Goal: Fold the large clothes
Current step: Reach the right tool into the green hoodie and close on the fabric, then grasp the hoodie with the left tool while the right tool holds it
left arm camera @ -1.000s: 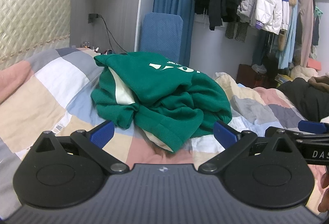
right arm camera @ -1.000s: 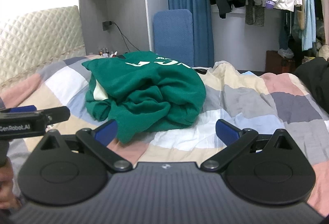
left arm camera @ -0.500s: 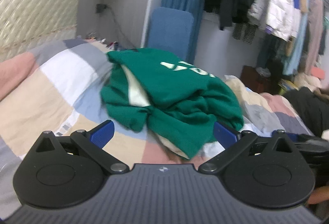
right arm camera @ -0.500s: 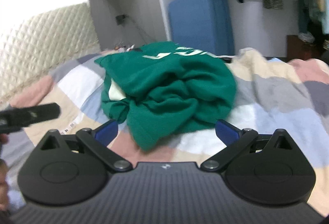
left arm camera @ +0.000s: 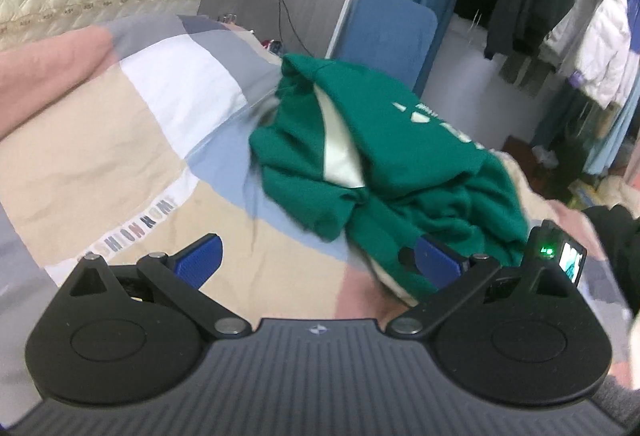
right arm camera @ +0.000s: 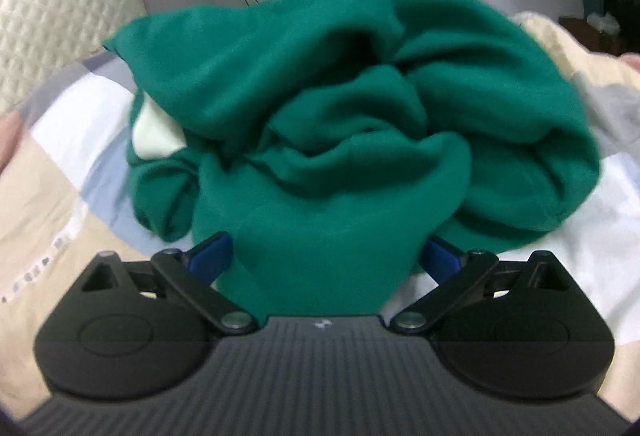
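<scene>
While the green sweatshirt [left arm camera: 384, 172] lay crumpled on the patchwork quilt [left arm camera: 120, 156], we judged ourselves at the first step, reaching in to take hold. Our right gripper [right arm camera: 324, 256] stood spread, a fold of cloth between its fingers; our left gripper [left arm camera: 320, 260] gaped over bare quilt, just beside the heap. Next called for pinching an edge and spreading it flat. We counted one sweatshirt, two grippers.

Matt, fleecy green sweatshirt [right arm camera: 340, 140]; soft patchwork quilt [left arm camera: 120, 172].
</scene>
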`<state>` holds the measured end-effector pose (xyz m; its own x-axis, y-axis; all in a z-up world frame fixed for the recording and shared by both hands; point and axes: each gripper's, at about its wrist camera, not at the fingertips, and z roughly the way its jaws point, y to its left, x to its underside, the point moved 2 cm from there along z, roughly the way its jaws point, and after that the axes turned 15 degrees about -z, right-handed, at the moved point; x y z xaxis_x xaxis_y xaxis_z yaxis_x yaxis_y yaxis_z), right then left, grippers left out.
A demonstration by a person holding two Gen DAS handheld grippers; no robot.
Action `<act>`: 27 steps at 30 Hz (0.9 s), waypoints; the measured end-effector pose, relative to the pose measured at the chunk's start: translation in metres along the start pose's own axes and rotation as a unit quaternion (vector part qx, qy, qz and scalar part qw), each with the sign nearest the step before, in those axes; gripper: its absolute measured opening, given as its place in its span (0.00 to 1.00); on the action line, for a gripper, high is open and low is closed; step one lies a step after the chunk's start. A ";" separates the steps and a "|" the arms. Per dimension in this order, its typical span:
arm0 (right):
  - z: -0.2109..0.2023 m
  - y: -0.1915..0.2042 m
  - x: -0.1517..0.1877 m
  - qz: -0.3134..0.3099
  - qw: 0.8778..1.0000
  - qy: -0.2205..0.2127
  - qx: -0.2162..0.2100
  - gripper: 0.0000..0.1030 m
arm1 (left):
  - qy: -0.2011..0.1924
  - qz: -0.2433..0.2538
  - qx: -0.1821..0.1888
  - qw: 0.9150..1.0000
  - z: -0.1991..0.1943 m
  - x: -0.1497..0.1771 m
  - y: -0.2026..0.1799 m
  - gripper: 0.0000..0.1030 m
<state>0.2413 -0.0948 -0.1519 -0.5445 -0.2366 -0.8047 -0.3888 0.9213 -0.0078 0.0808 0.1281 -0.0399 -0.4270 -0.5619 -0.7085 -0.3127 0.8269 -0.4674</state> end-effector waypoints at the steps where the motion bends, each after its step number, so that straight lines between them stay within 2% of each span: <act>1: 0.007 0.000 0.000 0.007 1.000 0.005 -0.008 0.97 | -0.001 0.003 -0.006 1.000 0.005 0.001 0.001 1.00; 3: 0.014 0.001 0.001 0.010 1.000 0.008 -0.018 1.00 | 0.008 0.001 -0.013 1.000 0.017 0.002 0.004 1.00; 5: 0.018 0.002 0.001 0.008 1.000 0.008 -0.017 0.98 | 0.021 -0.007 -0.014 1.000 0.029 0.004 0.007 1.00; 7: 0.018 0.001 0.002 0.011 1.000 0.008 -0.017 0.83 | 0.029 -0.015 -0.014 0.999 0.036 0.004 0.009 1.00; 9: 0.014 0.000 0.002 0.011 1.000 0.008 -0.023 0.56 | 0.033 -0.018 -0.012 0.999 0.040 0.005 0.009 1.00; 10: 0.009 0.001 0.001 0.008 1.000 0.009 -0.027 0.46 | 0.032 -0.018 -0.014 0.999 0.040 0.005 0.009 1.00; 11: 0.004 0.001 -0.001 0.003 0.999 0.010 -0.034 0.29 | 0.032 -0.019 -0.014 0.999 0.040 0.006 0.009 1.00; 12: -0.004 0.002 -0.002 -0.005 0.999 0.012 -0.043 0.22 | 0.032 -0.020 -0.013 0.999 0.039 0.007 0.008 1.00; 15: -0.034 0.009 -0.009 -0.040 0.997 0.001 -0.063 0.18 | 0.028 -0.024 -0.007 0.999 0.036 0.007 0.007 1.00; 21: -0.118 0.013 -0.012 -0.099 0.989 -0.025 -0.105 0.17 | 0.020 -0.036 0.005 0.999 0.020 0.007 0.004 1.00; 25: -0.175 0.010 -0.001 -0.169 0.979 -0.031 -0.114 0.17 | 0.040 -0.053 0.008 0.998 0.017 0.015 0.003 1.00; 27: -0.198 0.004 0.004 -0.182 0.975 -0.023 -0.124 0.17 | 0.053 -0.061 0.012 0.997 0.018 0.021 0.001 1.00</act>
<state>0.0899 -0.1529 -0.0375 -0.3054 -0.5155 -0.8006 -0.7209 0.6745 -0.1594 0.0865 0.1181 -0.0646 -0.4740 -0.6562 -0.5871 -0.3478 0.7521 -0.5598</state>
